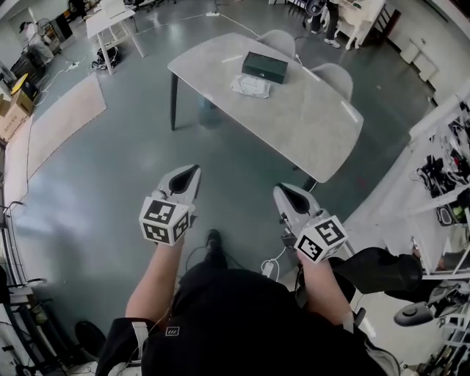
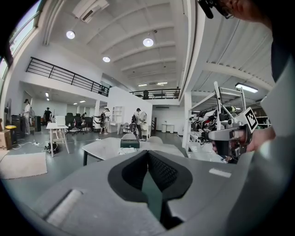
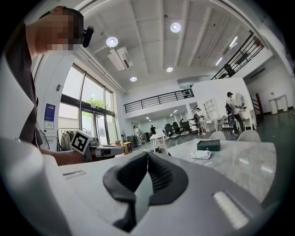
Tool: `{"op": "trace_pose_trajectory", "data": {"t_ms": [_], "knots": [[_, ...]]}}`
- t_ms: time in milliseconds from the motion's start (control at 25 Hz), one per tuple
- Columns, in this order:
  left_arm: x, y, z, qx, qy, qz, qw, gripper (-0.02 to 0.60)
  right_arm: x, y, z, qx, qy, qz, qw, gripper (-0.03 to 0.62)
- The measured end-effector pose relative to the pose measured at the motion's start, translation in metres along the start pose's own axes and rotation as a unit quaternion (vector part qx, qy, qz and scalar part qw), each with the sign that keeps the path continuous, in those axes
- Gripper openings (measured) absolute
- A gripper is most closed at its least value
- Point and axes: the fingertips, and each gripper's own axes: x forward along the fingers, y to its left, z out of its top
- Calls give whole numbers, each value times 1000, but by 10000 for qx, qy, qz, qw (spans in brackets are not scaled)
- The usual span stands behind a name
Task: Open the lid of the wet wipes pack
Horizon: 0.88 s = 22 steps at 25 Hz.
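Note:
The white wet wipes pack point(image 1: 251, 87) lies flat on the far part of a light grey table point(image 1: 308, 128), right in front of a dark green box point(image 1: 264, 66). Both grippers are held over the floor, well short of the table. My left gripper point(image 1: 192, 170) is shut with nothing in it, and my right gripper point(image 1: 280, 189) is also shut and empty. In the left gripper view the pack point(image 2: 127, 150) shows small beyond the shut left gripper point(image 2: 147, 152). In the right gripper view the pack point(image 3: 201, 154) lies to the right of the shut right gripper point(image 3: 147, 154).
Two pale chairs point(image 1: 277, 40) point(image 1: 334, 76) stand behind the table. Cluttered white shelves point(image 1: 448, 169) line the right side. A white table point(image 1: 110, 22) and a beige rug point(image 1: 62, 121) are at the far left. People stand far back in the hall.

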Motion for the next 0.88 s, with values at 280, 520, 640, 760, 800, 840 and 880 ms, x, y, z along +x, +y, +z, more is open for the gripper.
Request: {"op": "trace_pose_trajectory", "data": {"t_ms": [280,520,640,760,800,840,880], "knots": [[50,57,-3,-115,134,-184,9997,11,76,-27,8,149,123,-97,9998,5],[80,105,1,-153,130,-286,9994,11,145,-35,20,103,256,-6,9996,7],[90,126,6,-127,84,-342,9993,11,173,-36,25,43,305,-7,9995,44],[97,144,10,-95,20,-412,9991,11,193,-36,32,-33,258,-66,9996,60],[99,149,11,-75,11,-428,9991,11,198,-36,34,-59,240,-79,9997,60],[102,154,12,-67,4,-435,9990,11,202,-36,35,-76,233,-88,9997,60],[103,158,13,-76,-3,-434,9990,11,206,-36,36,-85,241,-95,9996,60]]}}
